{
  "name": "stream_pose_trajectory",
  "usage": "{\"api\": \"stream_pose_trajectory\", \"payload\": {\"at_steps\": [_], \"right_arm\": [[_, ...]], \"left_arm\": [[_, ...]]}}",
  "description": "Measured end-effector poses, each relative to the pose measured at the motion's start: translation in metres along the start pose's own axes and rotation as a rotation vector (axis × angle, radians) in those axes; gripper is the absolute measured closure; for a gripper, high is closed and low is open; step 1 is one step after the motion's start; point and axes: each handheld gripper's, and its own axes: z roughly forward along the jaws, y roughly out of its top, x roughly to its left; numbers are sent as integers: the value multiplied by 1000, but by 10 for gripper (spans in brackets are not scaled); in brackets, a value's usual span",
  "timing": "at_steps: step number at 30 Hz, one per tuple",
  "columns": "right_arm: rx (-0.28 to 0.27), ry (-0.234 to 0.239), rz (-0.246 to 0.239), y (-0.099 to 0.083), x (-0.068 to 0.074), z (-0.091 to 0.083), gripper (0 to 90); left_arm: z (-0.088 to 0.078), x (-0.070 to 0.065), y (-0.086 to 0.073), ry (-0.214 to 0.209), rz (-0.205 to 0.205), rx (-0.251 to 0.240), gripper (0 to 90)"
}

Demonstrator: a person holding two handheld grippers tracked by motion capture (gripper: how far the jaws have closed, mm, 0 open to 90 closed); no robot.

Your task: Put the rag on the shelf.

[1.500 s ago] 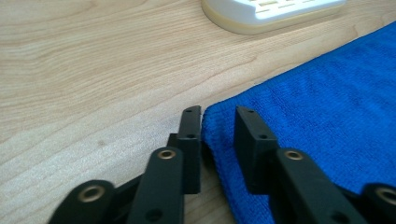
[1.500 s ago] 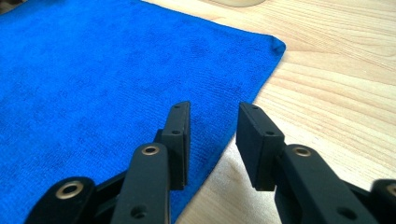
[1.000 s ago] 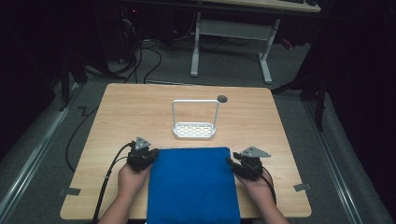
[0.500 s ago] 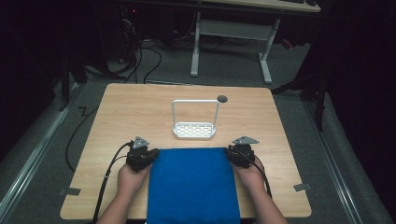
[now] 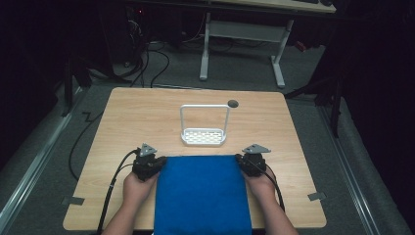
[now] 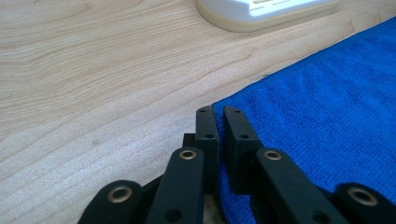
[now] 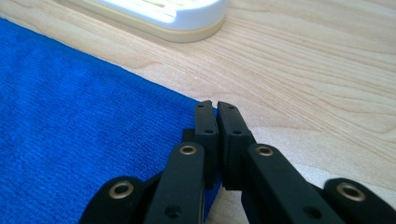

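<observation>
The right gripper (image 5: pixel 253 163) has slid inward to the blue towel (image 5: pixel 201 196)'s far right corner and now pinches it like the left gripper (image 5: pixel 148 165), so both far corners near the white rack (image 5: pixel 203 136) look ready for folding

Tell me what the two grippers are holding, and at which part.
Both hold the blue terry cloth: the left gripper pinches its far left corner, the right gripper its far right corner.
</observation>
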Motion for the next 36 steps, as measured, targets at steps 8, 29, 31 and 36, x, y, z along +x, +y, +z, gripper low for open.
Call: {"api": "stream_pose_trajectory", "payload": {"at_steps": [8, 29, 31, 36], "right_arm": [[-54, 19, -3, 0, 4, -11, 882], [-253, 27, -10, 11, 14, -52, 884], [-280, 25, -17, 12, 15, -58, 884], [-333, 21, -20, 17, 19, -71, 884]], "left_arm": [[-2, 1, 0, -11, -2, -13, 860], [-35, -6, 7, -30, -10, -173, 874], [-40, -8, 9, -29, -4, -197, 874], [-54, -16, 16, -34, 10, -264, 874]]}}
